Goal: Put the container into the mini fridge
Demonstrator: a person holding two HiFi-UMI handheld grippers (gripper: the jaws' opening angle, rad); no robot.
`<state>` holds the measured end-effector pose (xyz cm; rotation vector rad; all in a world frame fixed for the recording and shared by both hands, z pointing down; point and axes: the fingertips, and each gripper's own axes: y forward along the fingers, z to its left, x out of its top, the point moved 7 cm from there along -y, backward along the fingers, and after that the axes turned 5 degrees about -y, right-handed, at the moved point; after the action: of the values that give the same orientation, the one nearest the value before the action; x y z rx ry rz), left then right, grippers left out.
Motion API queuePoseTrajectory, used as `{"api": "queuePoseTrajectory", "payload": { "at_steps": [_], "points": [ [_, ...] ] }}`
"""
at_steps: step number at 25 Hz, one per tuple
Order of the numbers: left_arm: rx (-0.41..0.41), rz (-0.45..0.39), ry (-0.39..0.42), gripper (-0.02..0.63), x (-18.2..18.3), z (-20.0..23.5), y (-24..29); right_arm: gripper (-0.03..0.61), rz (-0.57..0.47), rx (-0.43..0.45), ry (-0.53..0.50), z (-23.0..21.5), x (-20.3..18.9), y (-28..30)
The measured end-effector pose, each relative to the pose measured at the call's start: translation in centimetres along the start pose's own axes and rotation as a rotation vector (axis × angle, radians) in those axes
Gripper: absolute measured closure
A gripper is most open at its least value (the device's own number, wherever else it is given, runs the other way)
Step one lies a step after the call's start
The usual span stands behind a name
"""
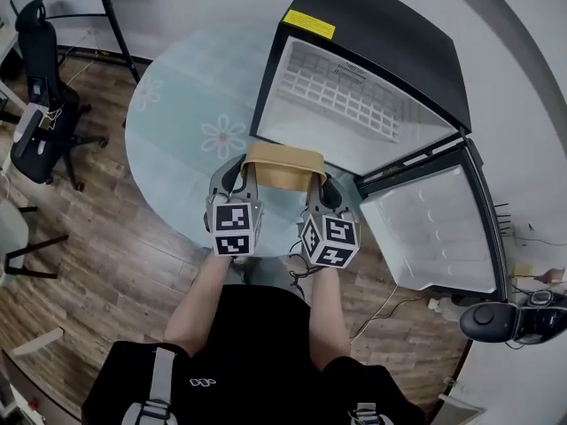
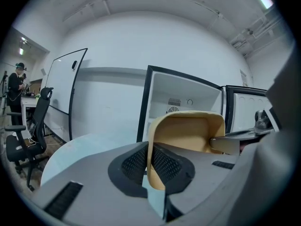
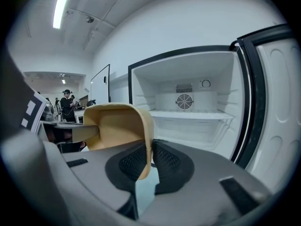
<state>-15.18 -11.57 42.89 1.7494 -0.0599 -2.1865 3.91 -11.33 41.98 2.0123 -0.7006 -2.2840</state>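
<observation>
A tan, open-topped container hangs between both grippers just in front of the open mini fridge, above the round glass table. My left gripper pinches the container's left wall; in the left gripper view the container has its wall between the left gripper's pads. My right gripper holds the opposite wall. In the right gripper view the container is clamped in the right gripper, with the fridge's white inside straight ahead.
The fridge door stands swung open to the right. A white wire shelf lies inside the fridge. A black office chair stands on the wood floor at the left. A person stands far off in the room.
</observation>
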Motion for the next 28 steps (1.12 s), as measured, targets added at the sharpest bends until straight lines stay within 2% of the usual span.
{"api": "queuePoseTrajectory", "payload": {
  "at_steps": [3,7,15,20,28],
  "points": [
    [0.000,0.012,-0.014,0.594,-0.1,0.1,0.6,0.551,0.009,-0.003,-0.003,-0.1,0.0,0.3],
    [-0.046,0.035,-0.020,0.595,-0.2,-1.4,2.0,0.548,0.015,-0.036,0.004,-2.0,0.0,0.0],
    [-0.133,0.126,-0.013,0.595,-2.7,-4.9,5.3,0.545,0.089,-0.104,0.067,-5.8,-3.2,-0.9],
    [-0.115,0.202,-0.025,0.595,-4.6,-5.7,7.1,0.538,0.140,-0.093,0.096,-7.2,-5.1,-0.3],
    [-0.135,0.265,-0.008,0.594,-5.9,-7.0,9.8,0.538,0.185,-0.113,0.161,-9.3,-6.9,1.0]
  ]
}}
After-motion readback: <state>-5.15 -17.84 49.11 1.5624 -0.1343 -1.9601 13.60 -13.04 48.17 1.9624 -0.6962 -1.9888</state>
